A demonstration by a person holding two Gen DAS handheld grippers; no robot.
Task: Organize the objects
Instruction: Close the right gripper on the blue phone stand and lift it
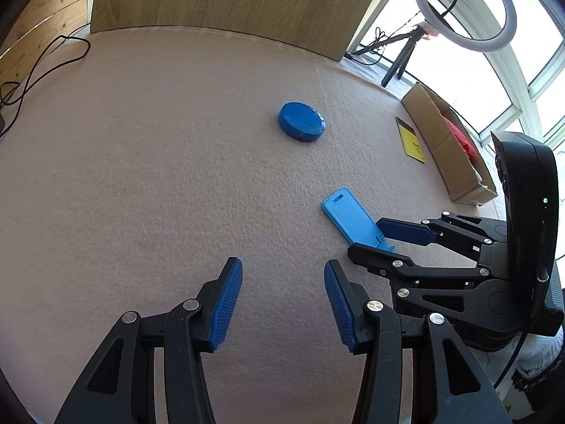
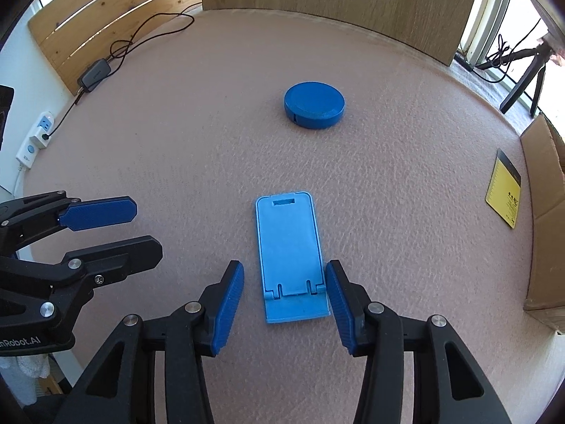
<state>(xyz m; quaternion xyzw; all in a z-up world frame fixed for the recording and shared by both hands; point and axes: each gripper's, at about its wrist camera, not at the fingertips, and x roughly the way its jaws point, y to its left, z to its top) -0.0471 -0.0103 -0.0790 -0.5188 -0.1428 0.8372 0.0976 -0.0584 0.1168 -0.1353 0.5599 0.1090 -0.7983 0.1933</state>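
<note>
Right gripper, jaws apart, straddles the light-blue phone stand without clamping; left gripper gapes empty; the blue round case lies untouched, so sorting remains.

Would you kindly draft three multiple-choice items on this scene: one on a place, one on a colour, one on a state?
1. Where does the light blue phone stand lie?
A. Inside the cardboard box
B. On the mat, between the right gripper's fingers
C. On top of the round case

2. What colour is the round case?
A. Dark blue
B. Yellow
C. Red

3. How is the left gripper?
A. Gripping the case
B. Open, holding nothing
C. Gripping the card

B: the right gripper straddles it.
A: plainly dark blue.
B: only mat lies between its fingers.
</note>
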